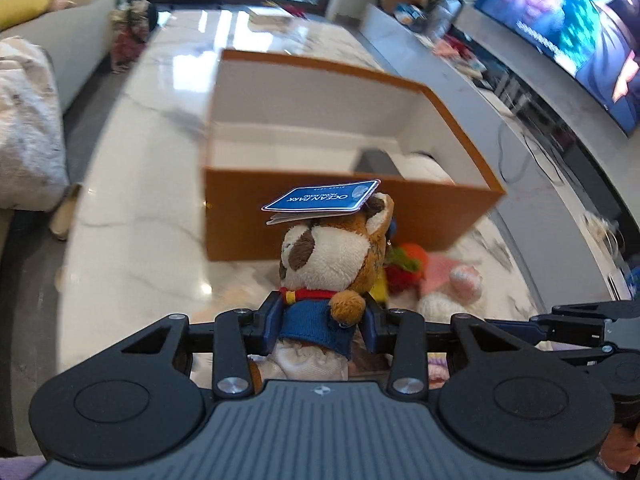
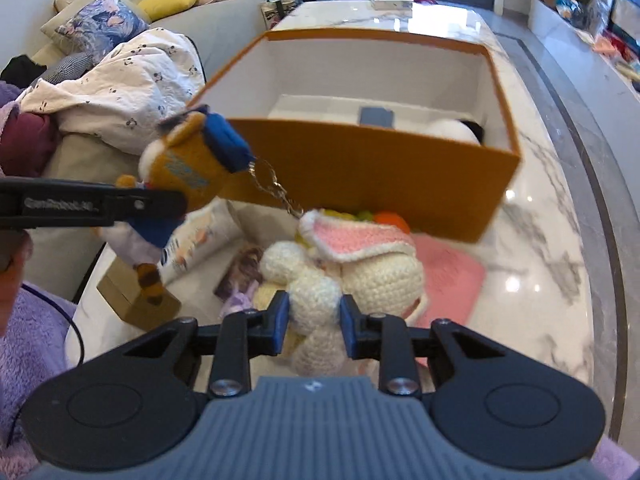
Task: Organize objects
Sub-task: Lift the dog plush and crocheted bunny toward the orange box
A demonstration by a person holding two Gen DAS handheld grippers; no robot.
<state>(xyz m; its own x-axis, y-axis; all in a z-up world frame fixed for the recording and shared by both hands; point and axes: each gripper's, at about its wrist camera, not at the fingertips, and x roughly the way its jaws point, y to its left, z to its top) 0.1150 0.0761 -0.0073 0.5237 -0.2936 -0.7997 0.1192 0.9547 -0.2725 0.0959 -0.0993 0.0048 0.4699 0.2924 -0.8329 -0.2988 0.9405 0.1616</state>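
Note:
My left gripper [image 1: 322, 326] is shut on a small plush animal keychain [image 1: 328, 264] with a blue shirt and a blue tag, held above the table in front of the orange box [image 1: 340, 220]. The plush also shows in the right wrist view [image 2: 188, 172], with its key ring dangling. My right gripper [image 2: 314, 324] is shut on a cream crochet rabbit [image 2: 320, 292] with a pink-lined ear, lying on the table just before the orange box [image 2: 360, 168]. The box is open and holds a grey item [image 2: 376, 116] and a white plush.
A pink cloth [image 2: 448, 276], an orange-green toy [image 2: 390, 218], a booklet [image 2: 192, 248] and a small gold box [image 2: 136, 304] lie on the marble table [image 2: 540, 240]. A sofa with bedding [image 2: 120, 80] stands left. A TV [image 1: 568, 32] is on the right.

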